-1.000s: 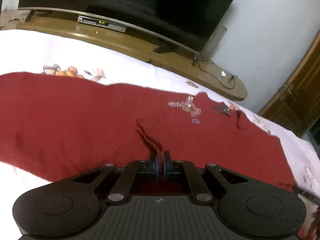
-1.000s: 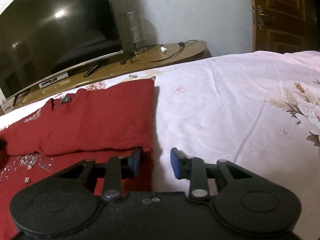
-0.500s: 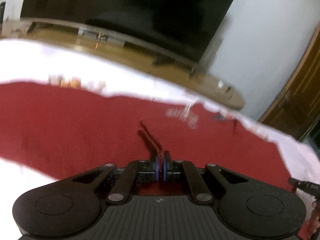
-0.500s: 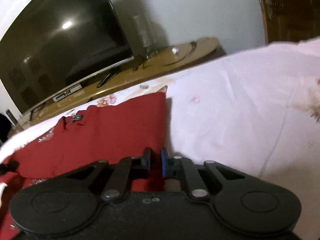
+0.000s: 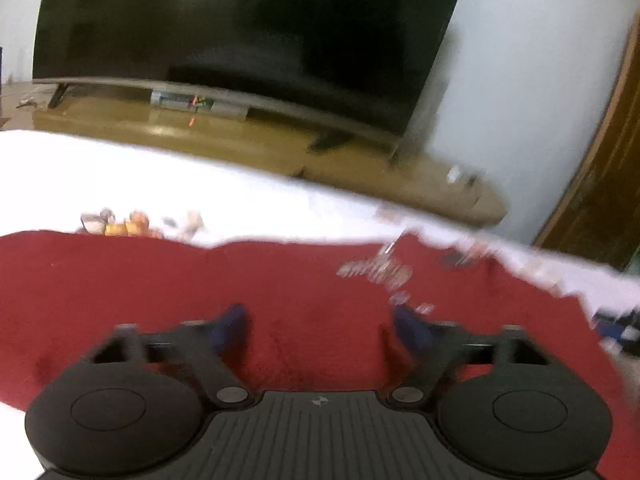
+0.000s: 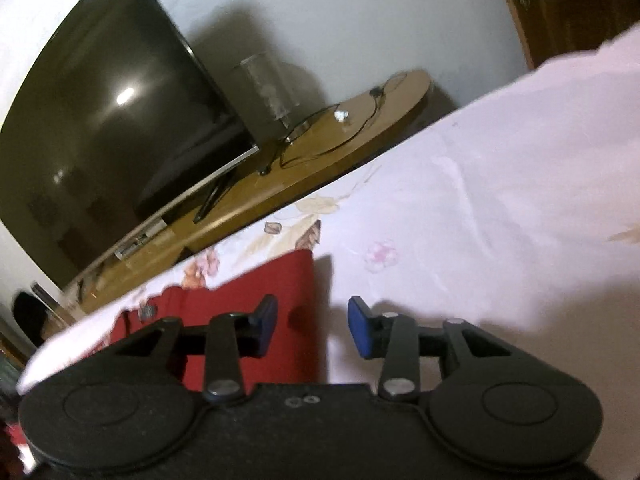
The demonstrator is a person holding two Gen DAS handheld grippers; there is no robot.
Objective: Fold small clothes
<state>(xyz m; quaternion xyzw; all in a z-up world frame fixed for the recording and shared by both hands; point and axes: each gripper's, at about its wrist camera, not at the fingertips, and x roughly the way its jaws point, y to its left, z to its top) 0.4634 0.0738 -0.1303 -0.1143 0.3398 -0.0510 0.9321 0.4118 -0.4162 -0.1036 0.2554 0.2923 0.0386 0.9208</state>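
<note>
Left wrist view: the left gripper [image 5: 320, 318] hovers with jaws spread wide and empty over the red knit garment [image 5: 160, 288], which lies flat on the white floral bedsheet [image 5: 160, 176]. Right gripper [image 6: 312, 322], also parted and empty, straddles the garment's right edge. Blur suggests motion, so a hasty pinch may snag the sequins [image 5: 376, 272] or gather sheet with the knit.

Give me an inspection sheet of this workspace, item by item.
Surface: white floral bedsheet.
Job's things: red garment spread flat, sequin decoration on it.
Clutter: nothing seen on the bed.
Grippers: left gripper open over the garment; right gripper open astride the garment's right edge; neither holds anything.
Cables: black cable on the wooden TV stand.
Surroundings: TV, white wall, wooden door.
</note>
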